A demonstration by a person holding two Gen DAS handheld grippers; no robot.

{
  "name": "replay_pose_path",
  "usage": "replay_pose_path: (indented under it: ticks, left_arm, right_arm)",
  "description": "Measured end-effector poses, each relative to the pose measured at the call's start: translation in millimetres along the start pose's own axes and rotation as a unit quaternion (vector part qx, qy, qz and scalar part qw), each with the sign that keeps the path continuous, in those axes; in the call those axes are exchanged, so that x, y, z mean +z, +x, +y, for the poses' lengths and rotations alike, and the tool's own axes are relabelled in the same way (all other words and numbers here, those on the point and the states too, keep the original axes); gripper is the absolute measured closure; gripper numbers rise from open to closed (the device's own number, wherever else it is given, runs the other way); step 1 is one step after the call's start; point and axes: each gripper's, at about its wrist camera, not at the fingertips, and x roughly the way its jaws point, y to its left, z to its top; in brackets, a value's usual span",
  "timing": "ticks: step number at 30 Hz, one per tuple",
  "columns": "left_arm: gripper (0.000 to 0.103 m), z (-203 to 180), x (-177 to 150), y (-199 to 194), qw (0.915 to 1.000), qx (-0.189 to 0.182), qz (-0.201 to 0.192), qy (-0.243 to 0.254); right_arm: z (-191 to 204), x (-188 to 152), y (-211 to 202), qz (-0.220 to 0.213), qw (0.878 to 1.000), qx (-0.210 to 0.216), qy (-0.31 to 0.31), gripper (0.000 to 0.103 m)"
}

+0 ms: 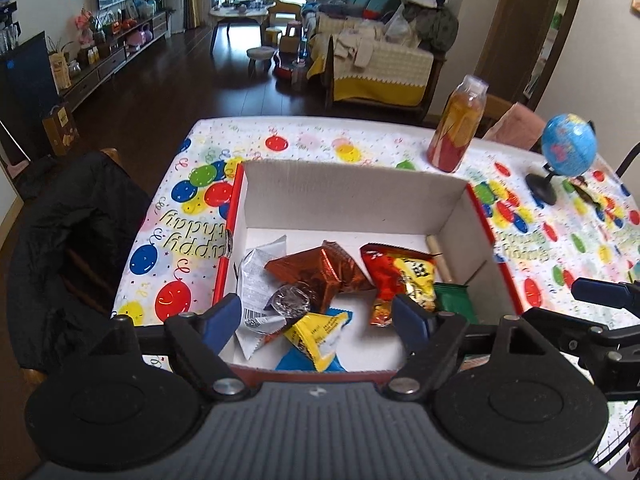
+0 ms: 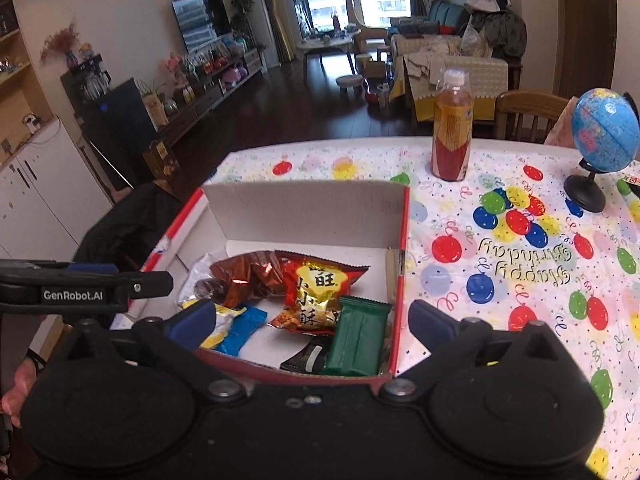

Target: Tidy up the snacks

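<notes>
Now both tongs spread wide with nothing between: left tongs (image 1: 318, 316), right tongs (image 2: 312, 320), held above the near edge of the box (image 1: 352, 196). Snack packs piled inside the box: brown foil pack (image 1: 320, 276), red and yellow bag (image 2: 316, 292), green bar (image 2: 360, 336), yellow pack (image 1: 316, 336), maybe a wooden stick (image 1: 440, 256) by the right wall. Behind on the worktop (image 2: 460, 216): drink bottle (image 2: 452, 128), small globe (image 2: 604, 132).

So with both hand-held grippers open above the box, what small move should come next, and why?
Probably swing the right hand-held gripper toward the tablecloth to look for more. Both it and the left hand-held gripper are empty, and the snacks, like the green packet, already lie inside the box.
</notes>
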Motion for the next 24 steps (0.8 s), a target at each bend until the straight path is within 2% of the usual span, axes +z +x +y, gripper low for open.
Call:
replay_pose_path:
  ticks: [7, 17, 24]
  left_arm:
    - [0.017, -5, -10, -35, 0.9995, -0.017, -0.027, 0.001]
    - [0.016, -15, -27, -77, 0.9984, -0.001, -0.055, 0.015]
    - [0.013, -24, -41, -81, 0.9977, 0.018, -0.056, 0.035]
  right_arm:
    - [3, -9, -31, -0.041, 0.999, 0.01, 0.011, 0.0]
    - [12, -35, -59, -0.083, 0.996, -0.008, 0.019, 0.0]
    - [19, -47, -69, -0.1, 0.995, -0.013, 0.019, 0.0]
